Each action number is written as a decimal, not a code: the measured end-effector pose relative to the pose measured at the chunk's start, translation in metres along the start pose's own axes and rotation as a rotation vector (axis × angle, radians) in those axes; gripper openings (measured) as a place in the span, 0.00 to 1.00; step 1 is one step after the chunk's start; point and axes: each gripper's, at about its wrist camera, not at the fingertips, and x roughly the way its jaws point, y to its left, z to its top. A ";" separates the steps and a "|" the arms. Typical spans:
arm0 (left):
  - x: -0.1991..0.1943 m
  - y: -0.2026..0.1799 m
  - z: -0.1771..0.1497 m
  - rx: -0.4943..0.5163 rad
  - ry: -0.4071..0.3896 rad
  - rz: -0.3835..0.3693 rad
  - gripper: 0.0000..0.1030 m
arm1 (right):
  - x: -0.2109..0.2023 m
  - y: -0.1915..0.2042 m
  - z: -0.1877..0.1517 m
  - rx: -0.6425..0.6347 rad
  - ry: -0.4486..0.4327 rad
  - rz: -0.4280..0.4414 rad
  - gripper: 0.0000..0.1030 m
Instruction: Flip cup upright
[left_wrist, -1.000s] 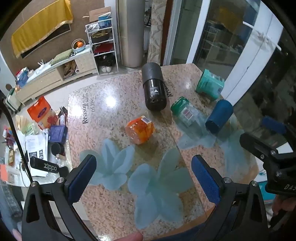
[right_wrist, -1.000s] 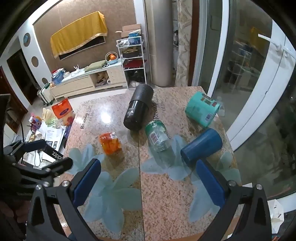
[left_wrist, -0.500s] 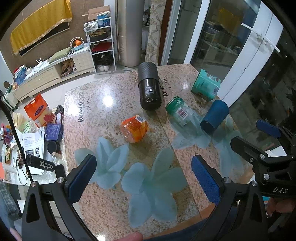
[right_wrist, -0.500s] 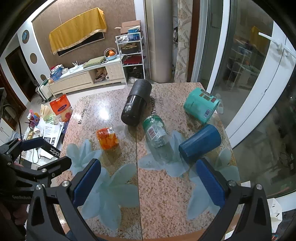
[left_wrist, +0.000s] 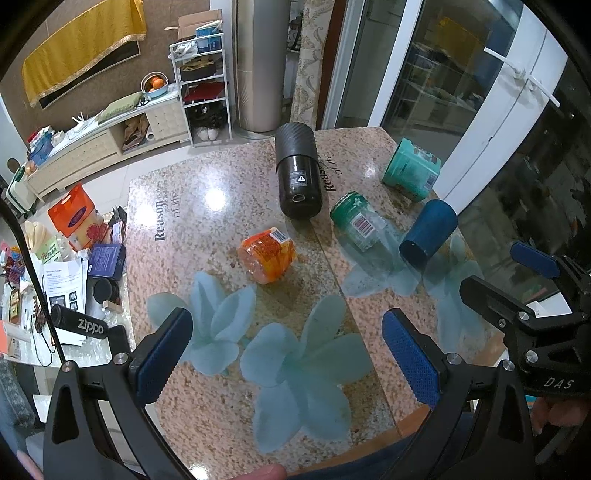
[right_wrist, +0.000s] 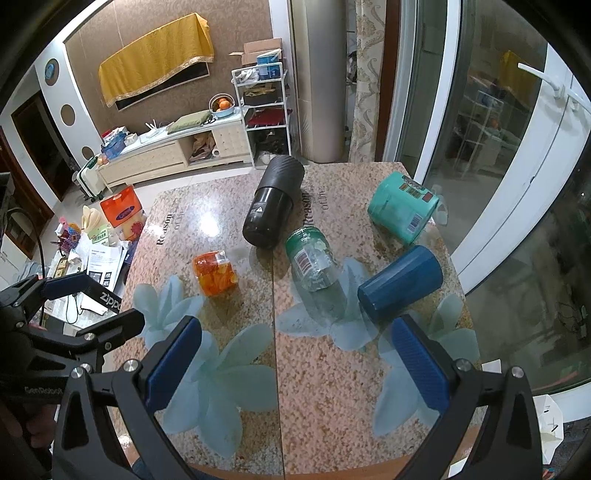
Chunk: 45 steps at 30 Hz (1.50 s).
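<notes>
A dark blue cup (left_wrist: 428, 233) (right_wrist: 400, 283) lies on its side at the right of the granite table, its open mouth toward me. My left gripper (left_wrist: 286, 354) is open and empty, held above the near edge, well short of the cup. My right gripper (right_wrist: 297, 363) is open and empty above the near edge, its right finger (right_wrist: 421, 367) just in front of the cup. In the left wrist view the right gripper (left_wrist: 532, 284) shows at the far right. In the right wrist view the left gripper (right_wrist: 66, 306) shows at the far left.
Also lying on the table (left_wrist: 207, 229): a black flask (left_wrist: 298, 176) (right_wrist: 272, 201), a clear jar with a green lid (left_wrist: 360, 227) (right_wrist: 313, 258), a teal container (left_wrist: 412, 170) (right_wrist: 402, 207), an orange jar (left_wrist: 266, 254) (right_wrist: 215, 273). A cluttered low table (left_wrist: 55, 280) stands left, glass doors right.
Both grippers have drawn back and up a little, so the table and its objects sit slightly farther away in both views. Nothing on the table has moved.
</notes>
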 end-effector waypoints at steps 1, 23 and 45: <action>0.000 0.000 0.000 -0.001 0.000 -0.001 1.00 | 0.001 0.000 0.000 -0.001 0.002 -0.001 1.00; 0.025 0.026 0.019 0.101 0.037 0.027 1.00 | 0.019 0.013 0.003 -0.040 0.036 0.109 1.00; 0.165 0.008 0.069 0.394 0.334 -0.073 1.00 | 0.077 -0.032 0.021 -0.037 0.171 0.135 1.00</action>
